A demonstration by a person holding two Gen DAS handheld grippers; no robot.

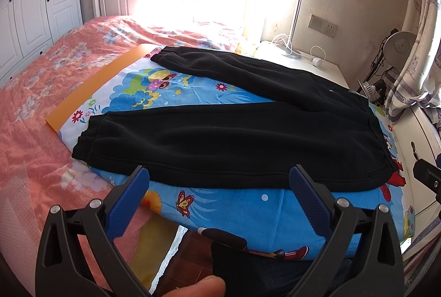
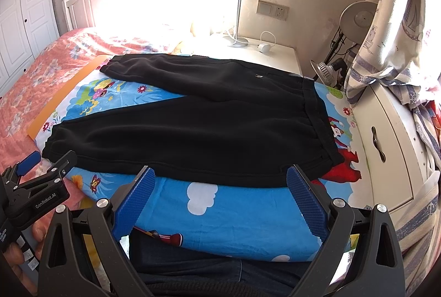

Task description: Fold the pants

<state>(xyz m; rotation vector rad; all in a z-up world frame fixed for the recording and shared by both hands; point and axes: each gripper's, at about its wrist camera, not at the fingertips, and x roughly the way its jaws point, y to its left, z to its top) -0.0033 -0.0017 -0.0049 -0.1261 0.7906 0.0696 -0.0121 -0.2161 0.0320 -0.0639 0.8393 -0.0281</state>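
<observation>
Black pants [image 1: 234,142] lie flat on cartoon sheet [image 1: 242,211], long axis crosswise to us, waistband right. Both tongs apart, empty, just short of near leg hem edge: left tongs [image 1: 219,175], right tongs [image 2: 220,177] nearer waistband.

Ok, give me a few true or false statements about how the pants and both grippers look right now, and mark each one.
1. The black pants lie spread flat with the two legs apart. True.
2. The left gripper is clamped on the pants. False: it is open and holds nothing, hovering at the near edge of the pants.
3. The waistband of the pants lies toward the white nightstand. True.
4. The right gripper is shut. False: it is wide open and empty.
5. The pants rest directly on the pink floral bedspread. False: they lie on a blue cartoon-print sheet.
</observation>
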